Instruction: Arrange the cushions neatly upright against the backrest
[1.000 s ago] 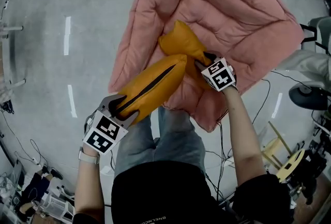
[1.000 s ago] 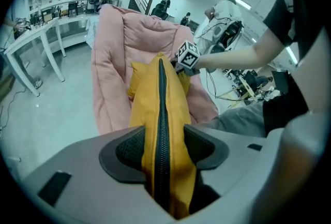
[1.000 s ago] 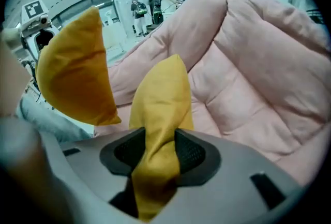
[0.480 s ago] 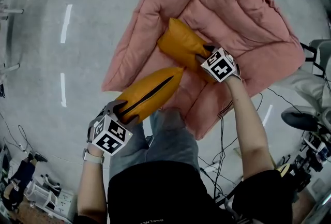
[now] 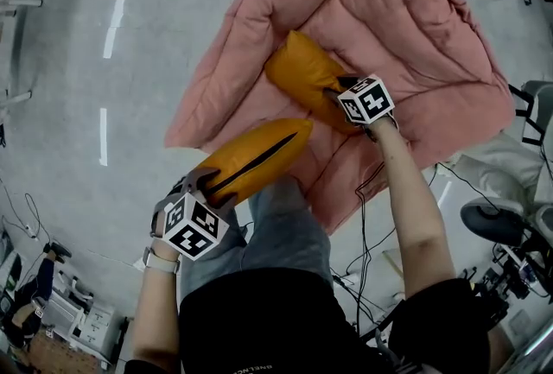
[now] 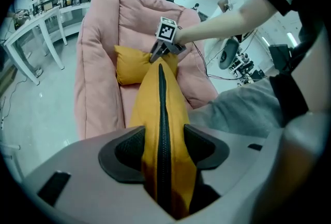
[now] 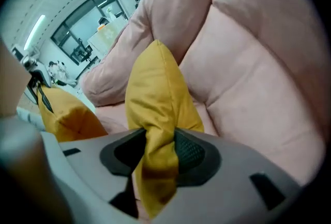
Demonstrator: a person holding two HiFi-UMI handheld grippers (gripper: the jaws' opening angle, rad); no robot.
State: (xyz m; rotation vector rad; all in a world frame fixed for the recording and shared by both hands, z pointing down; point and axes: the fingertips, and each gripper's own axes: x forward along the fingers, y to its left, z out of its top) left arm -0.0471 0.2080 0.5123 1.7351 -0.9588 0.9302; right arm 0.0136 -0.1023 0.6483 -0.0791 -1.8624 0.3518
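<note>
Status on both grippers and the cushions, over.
Left gripper shut on zippered cushion, not yet placed. Right gripper shut on second cushion by its corner, on the sofa. No obstruction seen.

We're hunting for anything legible and finding no words or numbers we can read. The left cube (image 5: 192, 226) on the left tongs (image 5: 204, 182) and the right cube (image 5: 365, 98) on the right tongs (image 5: 333, 92) carry only black-and-white square marker patterns, no letters. On the black shirt (image 5: 276, 320), at the head view's bottom edge, there's a faint strip of pale print, cut off and too small to read.
</note>
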